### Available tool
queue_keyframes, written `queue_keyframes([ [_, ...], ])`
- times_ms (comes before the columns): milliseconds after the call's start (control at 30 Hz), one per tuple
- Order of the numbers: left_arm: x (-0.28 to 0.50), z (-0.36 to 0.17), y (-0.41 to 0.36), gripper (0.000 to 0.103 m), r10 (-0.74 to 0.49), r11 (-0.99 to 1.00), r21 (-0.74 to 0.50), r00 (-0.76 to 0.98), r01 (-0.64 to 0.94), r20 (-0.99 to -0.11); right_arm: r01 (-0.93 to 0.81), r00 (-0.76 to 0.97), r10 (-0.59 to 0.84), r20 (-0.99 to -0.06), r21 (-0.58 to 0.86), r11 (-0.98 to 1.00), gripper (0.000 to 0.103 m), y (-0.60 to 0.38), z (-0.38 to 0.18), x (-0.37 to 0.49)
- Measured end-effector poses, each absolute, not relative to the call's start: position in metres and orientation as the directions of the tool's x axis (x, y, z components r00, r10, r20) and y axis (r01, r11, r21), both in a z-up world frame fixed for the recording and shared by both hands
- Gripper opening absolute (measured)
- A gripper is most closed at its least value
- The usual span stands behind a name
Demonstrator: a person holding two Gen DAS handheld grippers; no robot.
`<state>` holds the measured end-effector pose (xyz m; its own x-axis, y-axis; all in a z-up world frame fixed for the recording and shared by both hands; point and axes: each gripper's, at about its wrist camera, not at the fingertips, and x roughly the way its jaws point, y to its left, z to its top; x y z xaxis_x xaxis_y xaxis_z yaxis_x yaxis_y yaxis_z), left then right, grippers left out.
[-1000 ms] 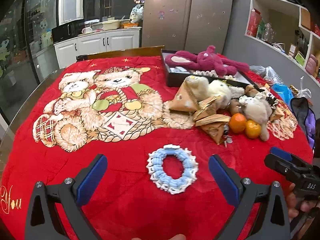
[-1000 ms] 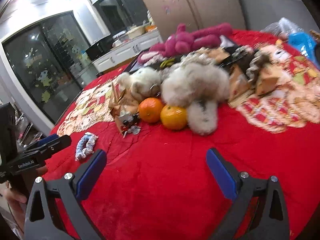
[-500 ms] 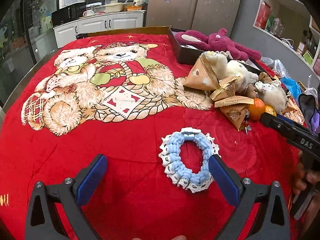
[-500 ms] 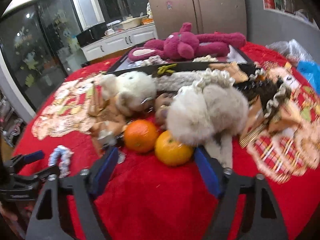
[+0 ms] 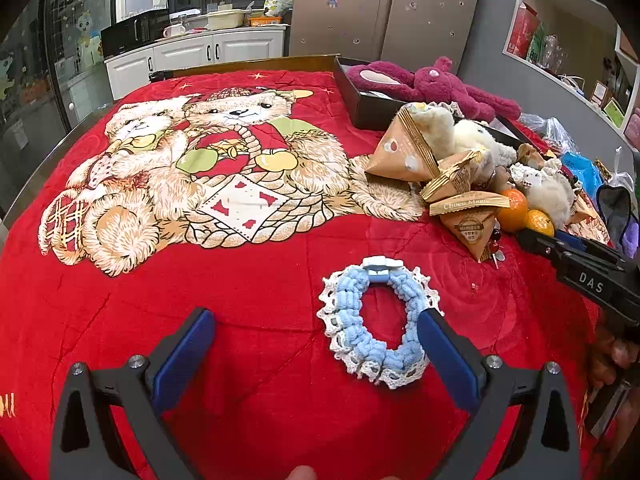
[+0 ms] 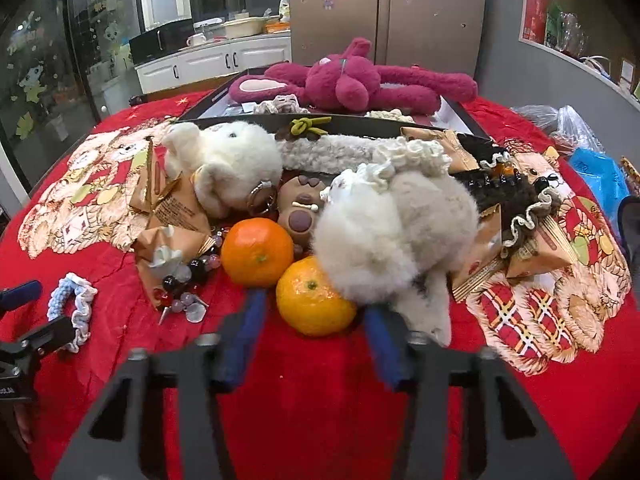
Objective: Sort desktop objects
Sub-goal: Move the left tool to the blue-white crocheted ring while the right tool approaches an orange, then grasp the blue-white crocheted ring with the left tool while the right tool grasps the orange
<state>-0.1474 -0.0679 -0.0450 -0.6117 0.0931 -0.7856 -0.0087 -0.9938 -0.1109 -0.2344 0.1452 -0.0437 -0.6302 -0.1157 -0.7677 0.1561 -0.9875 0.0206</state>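
Near orange [image 6: 315, 298]: round, no long axis, stem dimple facing up toward the camera, on the red blanket [image 6: 300, 400] of the table, touching a second orange [image 6: 257, 251] and a white plush [image 6: 396, 240]; the right hand-held gripper [image 6: 314, 316] has just been closing around it, fingers flanking, contact not clear. Blue scrunchie [image 5: 380, 320]: flat, clasp at far side, right edge against the wide-open left hand-held gripper [image 5: 316, 336]. Only the right view shows beads [image 6: 184, 288].
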Motion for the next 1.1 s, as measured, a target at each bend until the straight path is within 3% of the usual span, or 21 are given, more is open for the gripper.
queue_keyframes([
  [400,-0.148,-0.044,-0.067,0.103,0.092,-0.994,-0.109,-0.611,-0.009,-0.786,0.189,-0.651,-0.104,-0.752,-0.027,-0.982,0.041,0.137,-0.04,-0.218],
  [633,-0.148,-0.045,-0.067,0.103,0.091,-0.994,-0.108,-0.612,-0.009,-0.786,0.144,-0.74,-0.02,-0.672,-0.13,-0.981,0.041,0.131,-0.027,-0.195],
  [800,-0.147,-0.044,-0.067,0.101,0.094,-0.994,-0.111,-0.616,-0.01,-0.782,0.136,-0.716,-0.024,-0.697,-0.105,-0.985,0.041,0.138,-0.029,-0.197],
  [867,-0.146,-0.043,-0.066,0.095,0.093,-0.994,-0.109,-0.622,-0.013,-0.778,0.126,-0.704,-0.024,-0.71,-0.091,-0.988,0.041,0.141,-0.032,-0.2],
  [967,-0.142,-0.04,-0.062,0.064,0.094,-0.995,-0.101,-0.639,-0.026,-0.763,0.116,-0.689,-0.022,-0.724,-0.08,-0.99,0.041,0.144,-0.035,-0.204],
  [1000,-0.143,-0.041,-0.061,0.048,0.067,-0.997,-0.077,-0.635,-0.011,-0.77,0.117,-0.688,-0.024,-0.725,-0.078,-0.99,0.041,0.144,-0.035,-0.204],
  [1100,-0.141,-0.039,-0.057,0.027,0.048,-0.999,-0.049,-0.641,-0.016,-0.766,0.126,-0.692,-0.023,-0.722,-0.09,-0.988,0.041,0.142,-0.035,-0.202],
])
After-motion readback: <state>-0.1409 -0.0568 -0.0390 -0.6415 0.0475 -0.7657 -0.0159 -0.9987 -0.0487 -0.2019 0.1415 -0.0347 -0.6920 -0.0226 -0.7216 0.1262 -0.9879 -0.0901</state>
